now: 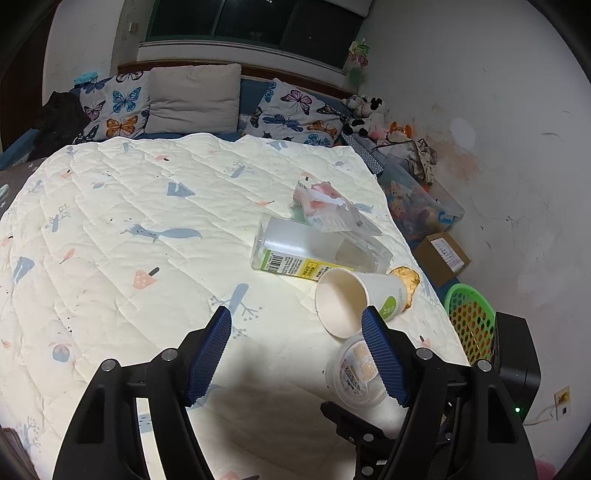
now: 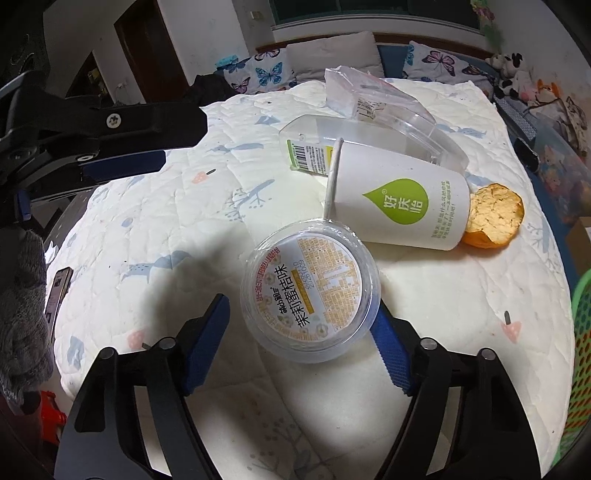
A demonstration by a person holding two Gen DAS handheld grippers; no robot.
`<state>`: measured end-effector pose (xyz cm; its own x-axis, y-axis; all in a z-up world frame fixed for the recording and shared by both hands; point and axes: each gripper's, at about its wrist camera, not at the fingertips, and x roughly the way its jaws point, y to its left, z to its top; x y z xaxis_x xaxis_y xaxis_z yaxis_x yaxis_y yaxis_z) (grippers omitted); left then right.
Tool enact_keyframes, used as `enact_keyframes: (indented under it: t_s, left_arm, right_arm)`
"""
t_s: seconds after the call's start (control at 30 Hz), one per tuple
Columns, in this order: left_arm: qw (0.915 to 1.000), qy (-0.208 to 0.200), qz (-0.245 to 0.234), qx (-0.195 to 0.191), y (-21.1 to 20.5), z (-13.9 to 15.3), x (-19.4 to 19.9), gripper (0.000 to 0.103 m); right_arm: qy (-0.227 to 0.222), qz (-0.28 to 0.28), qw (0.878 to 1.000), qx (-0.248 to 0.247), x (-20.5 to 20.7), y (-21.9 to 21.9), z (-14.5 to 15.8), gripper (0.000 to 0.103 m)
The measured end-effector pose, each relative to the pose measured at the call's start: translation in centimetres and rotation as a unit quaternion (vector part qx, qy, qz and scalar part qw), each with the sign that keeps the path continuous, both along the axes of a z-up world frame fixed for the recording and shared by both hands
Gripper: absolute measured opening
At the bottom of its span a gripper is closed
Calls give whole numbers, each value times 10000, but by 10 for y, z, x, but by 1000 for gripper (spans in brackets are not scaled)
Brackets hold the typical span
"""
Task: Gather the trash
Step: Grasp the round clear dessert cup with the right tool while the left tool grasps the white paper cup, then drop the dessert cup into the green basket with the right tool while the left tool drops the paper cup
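A home bedroom: a bed [image 1: 147, 206] under a quilted, animal-print cover fills most of the frame. Butterfly pillows [image 1: 114, 107] lean against the headboard at the top, below a dark window [image 1: 255, 22]. Plush toys [image 1: 364, 112] sit by the scuffed wall at upper right.

Jelly cup: I see a small clear plastic tub [image 2: 310, 295] with a printed orange-and-white foil lid, tilted lid-up on the quilt.
Paper cup: a white paper cup with a green leaf logo [image 2: 399, 206] lies on its side, just beyond the tub.
Peel: an orange peel piece [image 2: 493, 216] touches its base.
Clear box: a transparent plastic box [image 1: 314, 251] lies behind the cup.
Wrapper: a crumpled clear plastic wrapper [image 1: 325, 206] rests on it.
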<state>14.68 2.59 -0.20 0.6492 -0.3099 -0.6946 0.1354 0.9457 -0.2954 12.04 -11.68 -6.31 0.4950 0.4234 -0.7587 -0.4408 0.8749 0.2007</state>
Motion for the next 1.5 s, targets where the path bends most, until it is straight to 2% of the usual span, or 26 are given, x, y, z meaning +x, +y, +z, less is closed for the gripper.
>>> enact_keyframes:
  t_s: [0.13, 0.5, 0.87, 1.07, 1.37, 1.5]
  left_arm:
    - [10000, 10, -64, 4, -4, -1, 1, 69]
    - [9991, 26, -419, -19, -26, -8, 8, 64]
    - [9945, 205, -1024, -125, -59, -29, 32, 59]
    - [9925, 280, -1183, -143, -74, -38, 43, 57]
    - [9906, 377, -1296, -219, -88, -45, 54, 43]
    - [9903, 406, -1299, -284, -90, -47, 55, 27]
  right_arm:
    - [9, -21, 10000, 54, -1, -4, 1, 65]
    - [-153, -78, 9997, 183, -21, -19, 14, 65]
    - [-253, -546, 9978, 267, -48, -66, 28, 65]
    - [-336, -826, 9956, 285, -59, -89, 37, 65]
    - [-359, -1254, 9910, 304, -70, -121, 40, 65]
    - [-380, -1427, 9886, 305, -73, -136, 41, 65]
